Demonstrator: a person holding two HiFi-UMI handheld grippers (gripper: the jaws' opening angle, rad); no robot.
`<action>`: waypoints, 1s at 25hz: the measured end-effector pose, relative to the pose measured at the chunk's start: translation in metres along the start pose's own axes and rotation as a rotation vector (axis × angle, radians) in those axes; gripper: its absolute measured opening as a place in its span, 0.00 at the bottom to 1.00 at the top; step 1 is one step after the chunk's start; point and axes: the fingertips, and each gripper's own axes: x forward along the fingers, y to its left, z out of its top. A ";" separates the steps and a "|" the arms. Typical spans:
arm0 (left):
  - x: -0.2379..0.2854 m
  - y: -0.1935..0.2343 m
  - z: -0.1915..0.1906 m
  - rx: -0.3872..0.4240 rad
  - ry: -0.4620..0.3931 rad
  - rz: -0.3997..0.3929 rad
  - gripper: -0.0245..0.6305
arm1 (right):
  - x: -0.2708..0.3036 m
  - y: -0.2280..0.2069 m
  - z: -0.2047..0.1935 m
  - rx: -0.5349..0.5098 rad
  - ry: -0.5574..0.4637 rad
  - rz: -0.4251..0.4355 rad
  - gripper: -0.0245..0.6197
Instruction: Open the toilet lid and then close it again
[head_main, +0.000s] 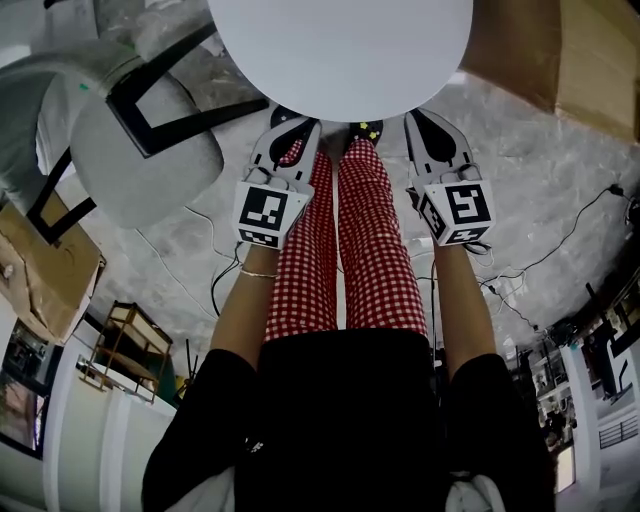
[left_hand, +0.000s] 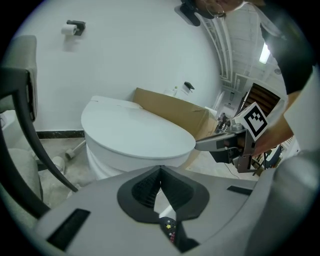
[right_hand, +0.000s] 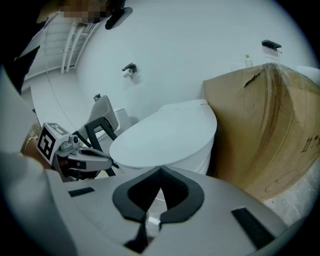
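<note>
The white toilet lid (head_main: 340, 50) lies flat and closed on the bowl, at the top of the head view. My left gripper (head_main: 290, 125) and right gripper (head_main: 432, 122) hover side by side just short of its front edge, above the person's red checked trousers. In the left gripper view the lid (left_hand: 135, 135) sits ahead of my shut left gripper (left_hand: 160, 170), and the right gripper (left_hand: 220, 142) shows at the right. In the right gripper view the lid (right_hand: 165, 132) lies beyond my shut right gripper (right_hand: 160, 171). Neither gripper touches the lid or holds anything.
A grey chair (head_main: 140, 150) with a black frame stands left of the toilet. A large cardboard sheet (right_hand: 265, 125) leans on its right. Cables (head_main: 560, 240) trail over the floor at the right. A wooden rack (head_main: 125, 345) sits at the lower left.
</note>
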 end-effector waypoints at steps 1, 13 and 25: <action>0.001 0.000 0.000 0.000 -0.001 -0.001 0.04 | -0.001 0.000 0.001 0.002 -0.002 -0.002 0.07; 0.000 -0.003 0.006 -0.010 -0.025 -0.007 0.04 | -0.013 0.004 0.020 0.017 -0.027 -0.009 0.07; 0.009 -0.007 0.021 -0.005 -0.066 -0.025 0.04 | -0.031 0.008 0.048 0.033 -0.114 -0.012 0.07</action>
